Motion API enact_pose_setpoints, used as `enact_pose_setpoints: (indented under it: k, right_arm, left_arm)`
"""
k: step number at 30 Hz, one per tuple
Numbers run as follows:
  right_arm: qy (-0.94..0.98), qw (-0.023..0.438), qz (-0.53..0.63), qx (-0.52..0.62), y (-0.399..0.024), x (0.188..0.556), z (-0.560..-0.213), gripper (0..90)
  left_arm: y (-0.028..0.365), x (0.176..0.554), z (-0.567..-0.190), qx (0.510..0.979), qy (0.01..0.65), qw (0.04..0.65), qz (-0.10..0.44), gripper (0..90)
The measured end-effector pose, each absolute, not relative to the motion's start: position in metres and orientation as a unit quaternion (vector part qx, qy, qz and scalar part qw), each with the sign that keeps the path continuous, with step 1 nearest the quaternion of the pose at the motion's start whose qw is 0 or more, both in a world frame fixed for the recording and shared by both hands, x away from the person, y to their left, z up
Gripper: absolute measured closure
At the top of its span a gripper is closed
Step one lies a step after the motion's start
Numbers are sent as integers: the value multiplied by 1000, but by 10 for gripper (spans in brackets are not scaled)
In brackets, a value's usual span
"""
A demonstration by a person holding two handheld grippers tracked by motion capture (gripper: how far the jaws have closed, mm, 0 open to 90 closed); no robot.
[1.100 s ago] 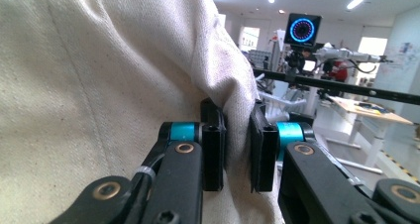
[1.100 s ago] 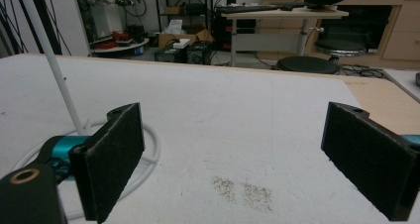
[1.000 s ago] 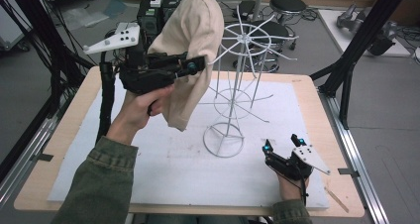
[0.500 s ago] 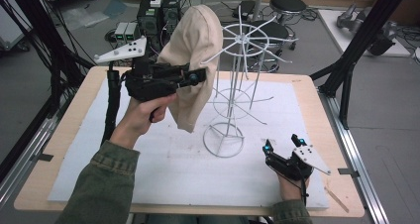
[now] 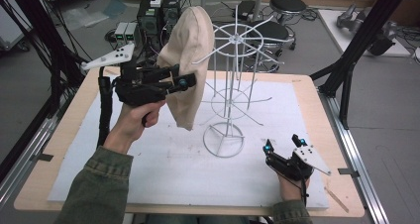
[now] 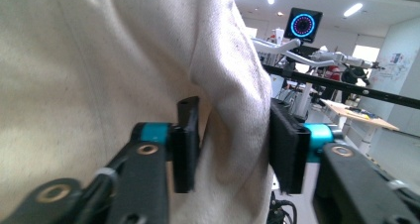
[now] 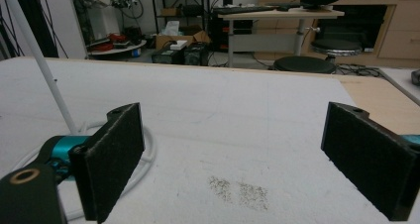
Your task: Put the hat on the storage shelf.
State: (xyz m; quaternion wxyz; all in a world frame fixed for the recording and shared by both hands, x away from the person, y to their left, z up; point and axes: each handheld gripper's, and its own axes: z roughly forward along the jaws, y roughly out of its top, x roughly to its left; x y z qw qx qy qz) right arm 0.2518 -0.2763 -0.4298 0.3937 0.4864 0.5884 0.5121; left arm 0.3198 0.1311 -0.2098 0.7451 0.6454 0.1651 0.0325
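**Cap left hanging on the rack as the left jaws let go**

Nearest the person, the right gripper (image 5: 282, 145) rests low on the white foam mat (image 5: 163, 164) at the table's near right corner, its jaws spread wide with nothing between them, as the right gripper view shows; it looks parked out of the way, just beside the round base ring of the white wire display rack (image 5: 225, 140), while the other hand does the work.

Farther in, the left gripper (image 5: 184, 79) is held level at mid height, pointing toward the rack. Its jaws stand apart on either side of a fold of the beige cotton cap (image 5: 185, 60); in the left gripper view the pads (image 6: 287, 144) flank the cloth loosely rather than pinching it. The cap hangs draped from a top spoke of the rack, its lower edge dangling clear above the mat, so the rack appears to carry its weight.

Against a second ago, the left jaws, then clamped on the cap's fold, have just been opening with the cloth between them, and the hand has sunk a little. The right gripper lies as it did.
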Motion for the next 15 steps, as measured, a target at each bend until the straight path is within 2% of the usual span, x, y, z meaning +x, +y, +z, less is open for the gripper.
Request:
enact_pose_setpoints:
  k: [2, 15]
  right_arm:
    - [591, 399, 509, 483, -275, 252, -430, 87]
    - [598, 405, 503, 476, -274, 251, -430, 88]
  left_arm:
    - [132, 319, -212, 644, 170, 745, 43, 490]
    - [142, 306, -214, 635, 185, 742, 109, 336]
